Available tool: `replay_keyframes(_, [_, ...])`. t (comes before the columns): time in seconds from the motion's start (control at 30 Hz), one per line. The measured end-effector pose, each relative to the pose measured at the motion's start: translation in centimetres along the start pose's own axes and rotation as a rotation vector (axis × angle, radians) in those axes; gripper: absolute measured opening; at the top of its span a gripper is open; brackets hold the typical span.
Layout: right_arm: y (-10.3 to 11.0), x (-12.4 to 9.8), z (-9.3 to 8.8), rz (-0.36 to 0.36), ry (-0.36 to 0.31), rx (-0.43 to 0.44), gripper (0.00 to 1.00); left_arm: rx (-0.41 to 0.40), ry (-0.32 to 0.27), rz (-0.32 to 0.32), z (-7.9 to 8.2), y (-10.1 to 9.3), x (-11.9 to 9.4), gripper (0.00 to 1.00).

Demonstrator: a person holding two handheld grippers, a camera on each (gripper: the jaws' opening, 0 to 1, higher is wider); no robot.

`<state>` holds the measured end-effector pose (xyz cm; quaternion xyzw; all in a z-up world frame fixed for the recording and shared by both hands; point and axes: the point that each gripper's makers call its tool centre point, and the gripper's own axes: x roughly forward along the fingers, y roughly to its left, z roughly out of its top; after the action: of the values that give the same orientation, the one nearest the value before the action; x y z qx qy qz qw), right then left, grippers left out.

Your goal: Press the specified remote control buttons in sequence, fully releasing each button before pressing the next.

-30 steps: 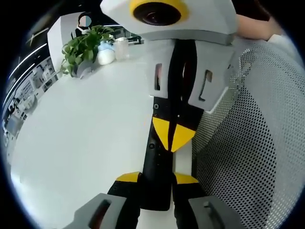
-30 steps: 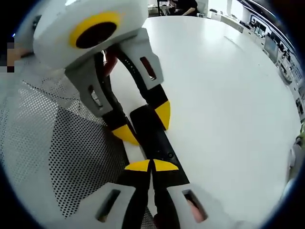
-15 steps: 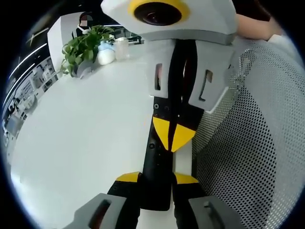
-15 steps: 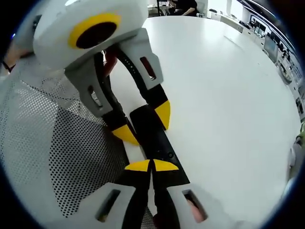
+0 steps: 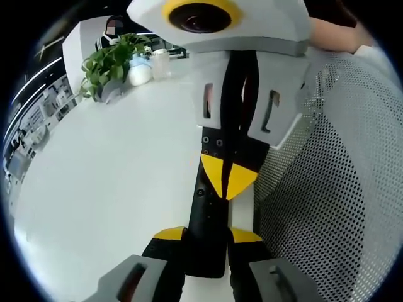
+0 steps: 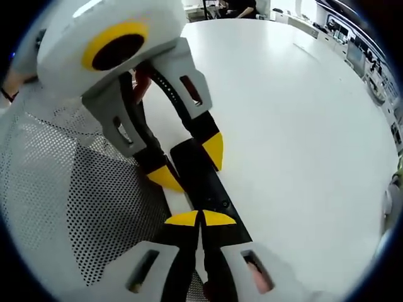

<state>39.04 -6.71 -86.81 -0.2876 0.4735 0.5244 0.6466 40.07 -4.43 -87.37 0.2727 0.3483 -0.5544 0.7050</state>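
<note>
Slim black remote control [image 5: 208, 217] lies on a glossy white table [image 5: 107, 170] beside a perforated white mesh chair back [image 5: 327, 189]. Left gripper [image 5: 208, 234] clamps its end; right gripper [image 6: 200, 218] jaws together, tips on it. Potted green plant [image 5: 110, 63] at the far edge.

Open-plan office, large white table [image 5: 107, 170], potted green plant [image 5: 110, 63] and white containers [image 5: 141, 70] at its far edge, rows of desks with monitors [image 6: 359, 53] behind, seated person [image 6: 236, 7] in the distance, white mesh chair back [image 5: 327, 189].
</note>
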Motion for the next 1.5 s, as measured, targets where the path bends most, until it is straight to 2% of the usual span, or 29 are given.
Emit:
replay_keyframes(0.2, [-0.1,0.0,0.0,0.009,-0.002,0.027,0.0,-0.001,-0.001,0.0,0.0,0.0,0.0,0.25])
replay_keyframes(0.53, [0.1,0.0,0.5,0.015,-0.021,0.023,0.0,0.001,-0.002,0.0,0.0,0.0,0.0,0.25])
replay_keyframes(1.17, [-0.8,0.0,1.9,-0.037,-0.081,-0.032,0.0,0.003,0.001,-0.003,0.0,0.0,0.0,0.25])
replay_keyframes(1.5, [-0.9,0.2,1.6,-0.049,-0.065,-0.053,0.0,0.004,0.004,-0.003,0.0,0.0,0.0,0.25])
